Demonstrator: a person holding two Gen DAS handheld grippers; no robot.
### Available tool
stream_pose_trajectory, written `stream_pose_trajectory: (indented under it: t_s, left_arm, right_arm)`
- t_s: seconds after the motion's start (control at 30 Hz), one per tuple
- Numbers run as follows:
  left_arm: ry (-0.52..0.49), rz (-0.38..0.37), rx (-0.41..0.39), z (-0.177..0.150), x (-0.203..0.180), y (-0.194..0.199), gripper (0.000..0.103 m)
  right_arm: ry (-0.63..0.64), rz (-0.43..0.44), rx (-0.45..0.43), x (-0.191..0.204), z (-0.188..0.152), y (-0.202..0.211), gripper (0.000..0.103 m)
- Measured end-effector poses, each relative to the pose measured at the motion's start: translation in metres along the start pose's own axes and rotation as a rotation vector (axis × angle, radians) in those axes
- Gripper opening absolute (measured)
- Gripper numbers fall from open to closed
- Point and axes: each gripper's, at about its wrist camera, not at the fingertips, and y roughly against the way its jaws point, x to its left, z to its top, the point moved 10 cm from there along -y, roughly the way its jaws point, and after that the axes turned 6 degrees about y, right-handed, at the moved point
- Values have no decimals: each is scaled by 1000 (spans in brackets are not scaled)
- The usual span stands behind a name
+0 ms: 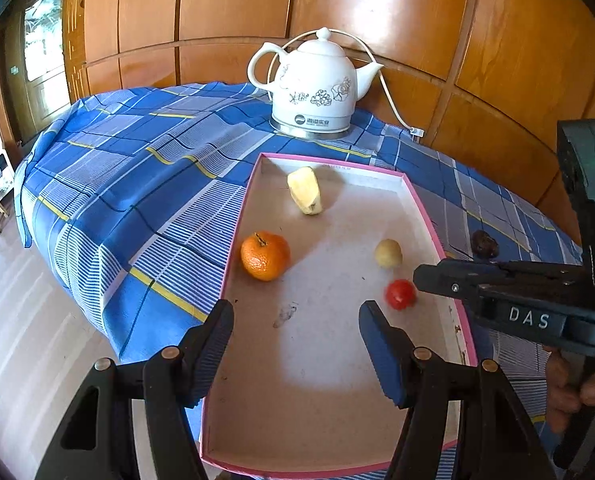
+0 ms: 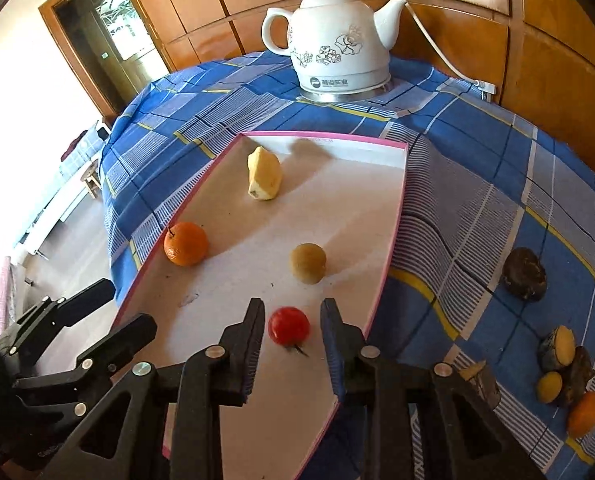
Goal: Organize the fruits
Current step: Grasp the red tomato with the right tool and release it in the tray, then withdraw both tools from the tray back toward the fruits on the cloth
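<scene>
Red tomato (image 2: 289, 325) lies in the pink-rimmed tray (image 2: 393, 216) between the right gripper (image 2: 292, 322) jaws, untouched; left gripper (image 1: 296, 330) jaws apart

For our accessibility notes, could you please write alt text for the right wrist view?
The right gripper hovers over a pink-rimmed tray, jaws open around a small red tomato without pressing it. The tray also holds an orange, a brownish round fruit and a pale yellow piece; a white kettle stands behind.
</scene>
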Motion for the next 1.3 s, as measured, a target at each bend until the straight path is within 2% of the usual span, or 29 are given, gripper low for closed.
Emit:
stream_pose_trajectory:
  t_s: [0.83, 1.3]
  left_arm:
    - [-50, -9, -3, -4, -17, 5, 66]
    - [-96, -15, 7, -8, -32, 4, 66]
  right_arm:
    - [9, -90, -67, -15, -13, 41, 31]
    - [10, -164, -81, -52, -23, 69, 32]
